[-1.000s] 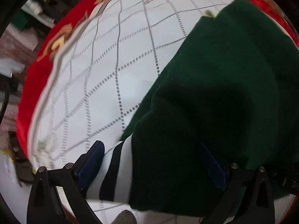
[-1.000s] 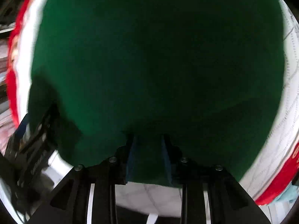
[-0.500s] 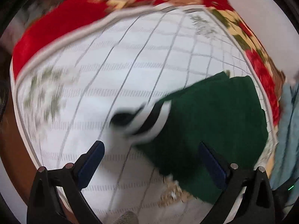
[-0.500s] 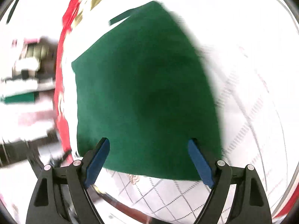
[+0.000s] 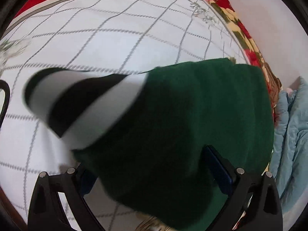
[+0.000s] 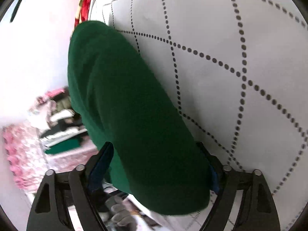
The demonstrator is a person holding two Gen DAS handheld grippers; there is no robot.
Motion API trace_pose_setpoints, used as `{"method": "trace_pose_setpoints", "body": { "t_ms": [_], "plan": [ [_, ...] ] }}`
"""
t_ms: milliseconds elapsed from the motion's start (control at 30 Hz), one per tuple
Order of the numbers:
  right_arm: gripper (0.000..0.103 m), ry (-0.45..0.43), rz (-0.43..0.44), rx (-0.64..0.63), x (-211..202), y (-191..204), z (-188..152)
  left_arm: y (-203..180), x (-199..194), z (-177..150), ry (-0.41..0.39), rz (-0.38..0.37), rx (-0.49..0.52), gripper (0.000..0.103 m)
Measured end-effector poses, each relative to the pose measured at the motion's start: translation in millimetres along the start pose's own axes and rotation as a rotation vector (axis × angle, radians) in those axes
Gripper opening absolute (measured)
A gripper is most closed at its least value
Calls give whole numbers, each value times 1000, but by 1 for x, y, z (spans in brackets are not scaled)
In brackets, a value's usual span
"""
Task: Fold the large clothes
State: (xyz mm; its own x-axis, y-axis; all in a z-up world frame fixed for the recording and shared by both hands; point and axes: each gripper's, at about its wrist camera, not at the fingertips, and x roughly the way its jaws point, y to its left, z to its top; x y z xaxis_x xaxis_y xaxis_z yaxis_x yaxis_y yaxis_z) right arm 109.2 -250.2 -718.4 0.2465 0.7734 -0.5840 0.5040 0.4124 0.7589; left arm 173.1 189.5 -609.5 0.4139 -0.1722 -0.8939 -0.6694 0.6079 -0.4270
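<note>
A dark green garment with a black-and-white striped end lies on the white quilted bedspread. My left gripper stands wide open just above it. The cloth bulges up between the jaws and hides the left fingertip, and the blue pad on the right shows. In the right wrist view the same green garment runs as a thick fold between the jaws of my right gripper. Those jaws are closing around the fold, and I see no pad pressing into it.
A red floral border edges the bedspread, with a light blue cloth beyond it at the right. Left of the bed, a pile of folded clothes sits on a pink patterned surface. A black cable loop shows at the far left.
My right gripper let go of the green cloth, opened wide and now straddles the thick fold. The left view swung round, and the garment with its striped end now fills the space at its jaws.
</note>
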Motion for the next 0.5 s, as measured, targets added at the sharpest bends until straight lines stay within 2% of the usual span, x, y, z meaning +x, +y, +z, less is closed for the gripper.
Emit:
{"method": "trace_pose_setpoints", "body": {
  "t_ms": [67,100,133,167,233,267,300,333,367,400,467,500],
  "plan": [
    [60,14,78,47,-9,-7,4,-6,0,5,-26,-41,-6,98],
    [57,21,110,61,-13,-9,4,-10,-3,7,-46,-38,0,94],
    [53,26,143,71,-18,-8,-2,-11,-5,8,-57,-41,6,80],
    [50,35,195,76,-18,-5,-4,-14,-8,11,-67,-55,12,63],
    [48,53,277,64,-19,4,-6,-19,-11,14,-85,-55,26,55],
    [48,66,298,37,-18,10,-5,-21,-12,15,-90,-60,30,53],
    [48,76,283,15,-13,11,-3,-22,-11,16,-89,-65,33,53],
    [52,83,251,-8,-10,12,0,-21,-9,16,-84,-74,33,52],
    [66,82,199,-19,-4,9,5,-20,-7,16,-79,-82,33,52],
    [73,83,179,-14,0,10,9,-19,-3,15,-74,-83,32,53],
    [81,89,194,-9,12,14,15,-17,6,19,-57,-108,18,68],
    [82,101,188,-22,22,23,19,-16,10,21,-46,-124,13,68]
  ]
}}
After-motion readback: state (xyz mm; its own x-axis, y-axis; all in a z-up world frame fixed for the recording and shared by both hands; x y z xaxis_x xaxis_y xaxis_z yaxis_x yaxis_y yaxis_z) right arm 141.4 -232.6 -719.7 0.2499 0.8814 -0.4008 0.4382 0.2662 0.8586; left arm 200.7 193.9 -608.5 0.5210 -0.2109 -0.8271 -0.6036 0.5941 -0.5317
